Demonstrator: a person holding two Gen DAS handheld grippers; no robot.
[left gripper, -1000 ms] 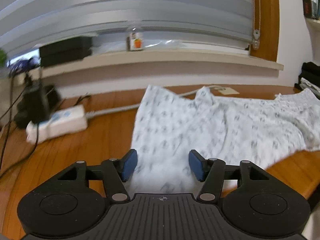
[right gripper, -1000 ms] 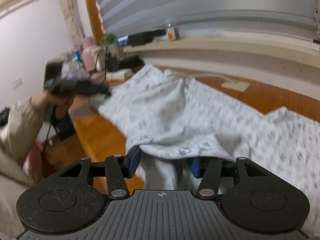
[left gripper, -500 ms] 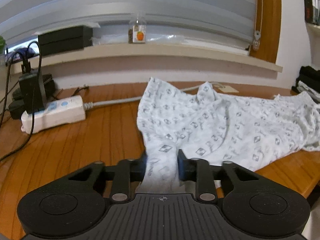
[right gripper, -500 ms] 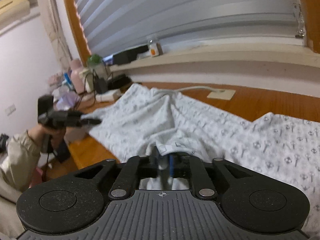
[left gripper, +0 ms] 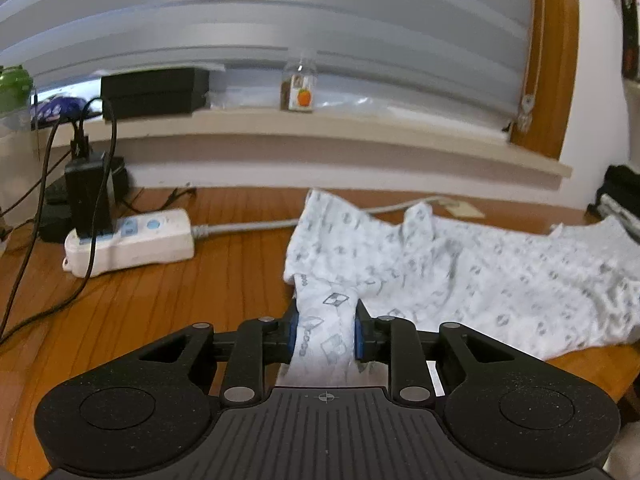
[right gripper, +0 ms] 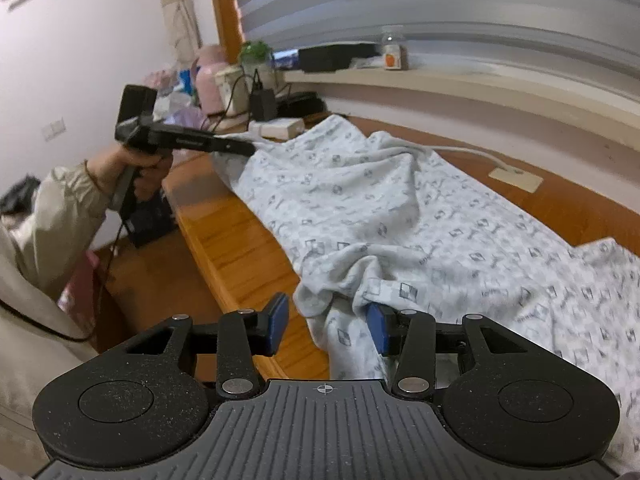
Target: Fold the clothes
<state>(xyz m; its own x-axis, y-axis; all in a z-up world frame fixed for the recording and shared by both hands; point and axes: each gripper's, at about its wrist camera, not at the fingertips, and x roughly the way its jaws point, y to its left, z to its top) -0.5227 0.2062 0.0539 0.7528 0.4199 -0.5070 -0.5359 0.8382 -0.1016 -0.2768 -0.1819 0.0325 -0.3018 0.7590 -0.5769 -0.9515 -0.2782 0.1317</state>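
1. Cotton-like printed cloth is what we are working with: the garment (right gripper: 400, 208), pale with a small grey motif, lies spread along the wooden table (right gripper: 236, 248), its near edge hanging over the table's front. We judge it light, soft and limp; it will sag and crease wherever unsupported, and it is in no way fragile.

2. We would take it by corners or hems, one in each gripper, so the fabric hangs taut between them and not bunched.

3. Our left gripper (left gripper: 325, 334) has a gathered end of the cloth pinched between its blue pads (left gripper: 293, 336), which press on a thick wad at the garment's left end.

4. Our right gripper (right gripper: 328, 326) has just been opening: its jaws stand apart, a fold of the hem lies between them against the right pad, and the left pad is clear of it. We hold nothing firmly there.

5. Containers: a small clear jar (left gripper: 299, 90) with an orange label stands on the sill (left gripper: 360, 136); its contents look dark, but we cannot tell what they are. A pink pot (right gripper: 210, 76) sits at the far end of the table, its contents hidden.
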